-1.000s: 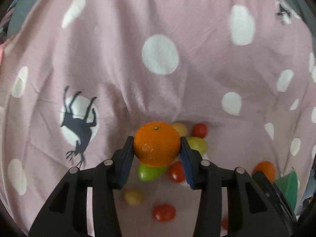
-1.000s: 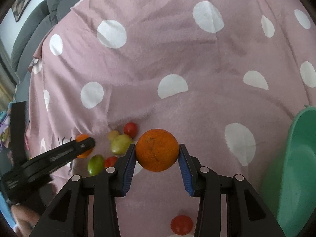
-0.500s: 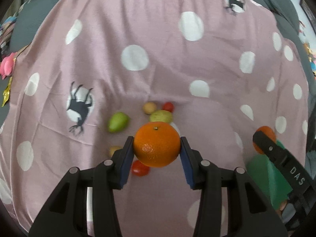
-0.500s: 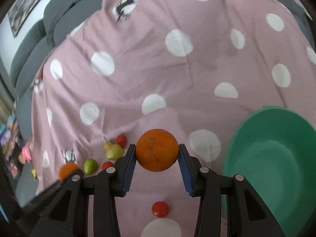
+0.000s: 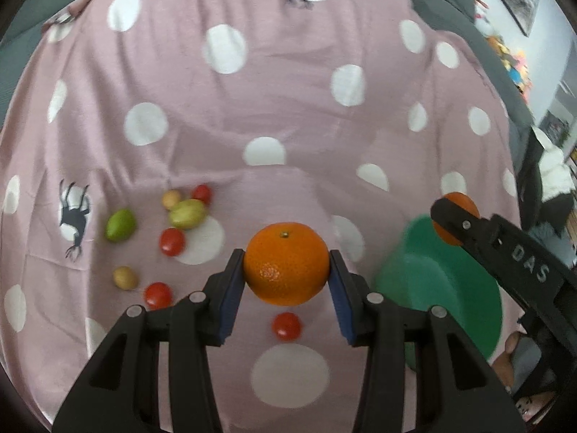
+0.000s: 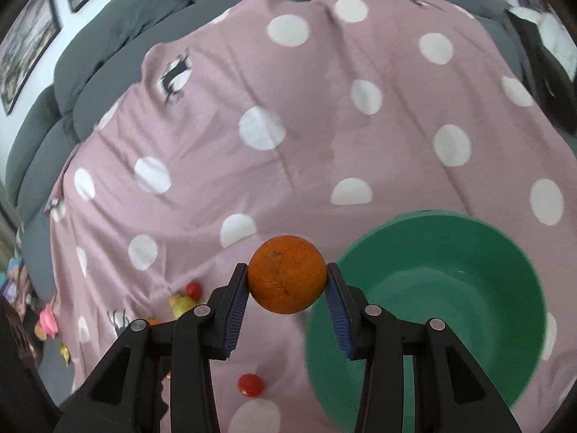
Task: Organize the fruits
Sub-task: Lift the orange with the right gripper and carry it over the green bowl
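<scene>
My left gripper [image 5: 286, 276] is shut on an orange [image 5: 286, 263], held high above the pink dotted cloth [image 5: 252, 108]. My right gripper [image 6: 287, 281] is shut on a second orange [image 6: 287, 274], just left of the green bowl [image 6: 450, 288]; that gripper and its orange [image 5: 458, 209] show at the right of the left wrist view, over the bowl's rim [image 5: 414, 274]. The bowl looks empty. On the cloth lie a green lime [image 5: 120, 224], a pale green fruit [image 5: 187, 213], several red tomatoes [image 5: 172, 241] and small yellowish fruits [image 5: 125, 278].
A lone tomato [image 6: 250, 384] lies left of the bowl, below my right gripper. The cloth covers a grey sofa [image 6: 144, 18] whose back runs along the far side. Toys [image 6: 47, 326] lie past the cloth's left edge.
Both grippers have risen and pulled back with their oranges. The fruit pile has shrunk to the left, and the green bowl has come fully into the right wrist view.
</scene>
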Demonstrator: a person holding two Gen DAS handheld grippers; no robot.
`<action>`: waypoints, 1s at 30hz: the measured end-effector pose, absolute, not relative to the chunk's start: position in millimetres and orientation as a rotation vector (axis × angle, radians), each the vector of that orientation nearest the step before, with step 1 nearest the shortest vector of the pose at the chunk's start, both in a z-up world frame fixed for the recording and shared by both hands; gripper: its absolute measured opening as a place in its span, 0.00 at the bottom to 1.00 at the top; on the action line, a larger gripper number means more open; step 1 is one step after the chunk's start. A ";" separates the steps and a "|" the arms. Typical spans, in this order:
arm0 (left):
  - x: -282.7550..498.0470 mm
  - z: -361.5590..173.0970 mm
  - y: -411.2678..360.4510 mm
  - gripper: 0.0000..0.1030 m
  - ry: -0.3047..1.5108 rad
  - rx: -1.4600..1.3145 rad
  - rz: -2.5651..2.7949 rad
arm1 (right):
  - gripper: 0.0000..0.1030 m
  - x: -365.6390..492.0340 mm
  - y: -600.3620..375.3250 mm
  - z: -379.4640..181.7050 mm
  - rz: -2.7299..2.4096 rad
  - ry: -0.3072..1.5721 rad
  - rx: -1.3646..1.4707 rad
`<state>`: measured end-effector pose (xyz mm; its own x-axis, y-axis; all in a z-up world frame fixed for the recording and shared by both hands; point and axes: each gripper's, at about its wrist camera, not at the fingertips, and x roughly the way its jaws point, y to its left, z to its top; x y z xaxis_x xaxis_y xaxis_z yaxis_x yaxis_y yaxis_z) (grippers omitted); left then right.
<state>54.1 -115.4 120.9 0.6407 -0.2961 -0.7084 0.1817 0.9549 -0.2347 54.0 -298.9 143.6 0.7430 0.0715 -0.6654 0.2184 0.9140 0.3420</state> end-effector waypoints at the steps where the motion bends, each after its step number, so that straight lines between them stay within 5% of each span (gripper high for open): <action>1: 51.6 122.5 -121.3 0.44 0.824 -0.133 -0.286 | 0.43 52.2 -302.0 144.4 -0.097 0.732 0.421; 30: 47.3 104.8 -225.8 0.44 0.879 -0.063 -0.571 | 0.43 29.8 -392.5 108.1 -0.359 0.846 0.552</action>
